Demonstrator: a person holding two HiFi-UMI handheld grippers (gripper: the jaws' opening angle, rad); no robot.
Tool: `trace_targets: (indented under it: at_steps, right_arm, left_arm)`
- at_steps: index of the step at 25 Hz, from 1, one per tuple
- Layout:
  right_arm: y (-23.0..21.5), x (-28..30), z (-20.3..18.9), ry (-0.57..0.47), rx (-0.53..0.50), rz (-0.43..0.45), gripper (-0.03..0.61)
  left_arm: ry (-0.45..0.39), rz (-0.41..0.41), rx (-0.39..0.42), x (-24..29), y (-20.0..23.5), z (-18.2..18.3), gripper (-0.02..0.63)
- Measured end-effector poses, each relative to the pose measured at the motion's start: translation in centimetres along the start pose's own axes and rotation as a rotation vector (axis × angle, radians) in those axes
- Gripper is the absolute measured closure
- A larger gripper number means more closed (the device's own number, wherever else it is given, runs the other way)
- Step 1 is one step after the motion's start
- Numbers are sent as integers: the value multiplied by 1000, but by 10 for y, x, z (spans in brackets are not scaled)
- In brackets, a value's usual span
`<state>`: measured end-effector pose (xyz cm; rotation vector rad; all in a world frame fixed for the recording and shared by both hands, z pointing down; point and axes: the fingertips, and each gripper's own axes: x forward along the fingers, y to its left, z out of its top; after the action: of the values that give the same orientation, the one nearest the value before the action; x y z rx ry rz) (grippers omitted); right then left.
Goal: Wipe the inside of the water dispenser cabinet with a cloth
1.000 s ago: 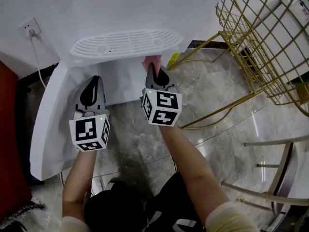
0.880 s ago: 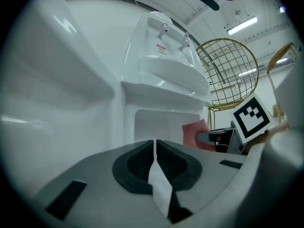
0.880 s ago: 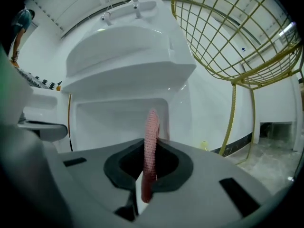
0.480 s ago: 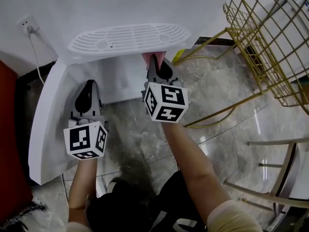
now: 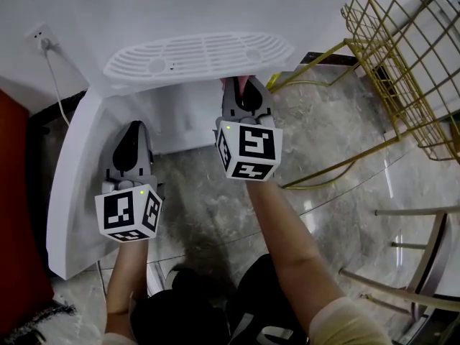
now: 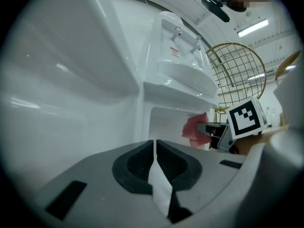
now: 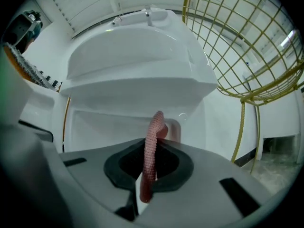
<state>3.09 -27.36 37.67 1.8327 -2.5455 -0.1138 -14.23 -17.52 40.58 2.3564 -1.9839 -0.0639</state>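
Right gripper (image 7: 145, 172): jaws clamped on the cloth (image 7: 153, 132), a pink strip pinched edge-on that stands up out of the pads. The cloth's free end is at the mouth of the cabinet (image 7: 109, 120), directly under the drip tray (image 5: 198, 52). Contact with the inner wall cannot be judged. From the left gripper view the cloth shows as a pink fold ahead of the right gripper, against the cabinet opening.

Left gripper (image 5: 134, 136): jaws closed together, nothing held; only a thin white sliver shows between the pads. It sits lower than the right gripper and to its left, apart from it, over the open door (image 5: 72, 192), which swings out to the cabinet's left.

Dispenser (image 5: 187, 9): white body, two taps (image 6: 178, 31) above the tray.

Surroundings: gold wire basket (image 5: 402, 56) on a gold frame to the right, standing on the marble floor (image 5: 330, 142). Socket (image 5: 43, 37) on the wall at left, plugged, with a white cord hanging down.
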Motion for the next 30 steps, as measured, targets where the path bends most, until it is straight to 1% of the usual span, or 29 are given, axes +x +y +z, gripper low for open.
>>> trace_targets:
  at_steps: [3, 9, 16, 20, 26, 30]
  right_arm:
    - [9, 0, 6, -34, -60, 21, 552]
    - [37, -1, 15, -91, -134, 107, 552]
    - [66, -1, 17, -124, -156, 211, 552]
    - [84, -4, 18, -134, -187, 274, 552]
    - [105, -4, 18, -146, -229, 343, 552]
    - [112, -2, 15, -138, -222, 371, 552]
  left_arm:
    - [7, 0, -5, -1, 0, -2, 583]
    - [10, 3, -5, -3, 1, -2, 583]
    - [28, 15, -11, -9, 8, -8, 583]
    - [34, 11, -9, -16, 7, -10, 583]
    - [41, 23, -14, -32, 10, -15, 583]
    - [55, 35, -20, -44, 14, -17, 583]
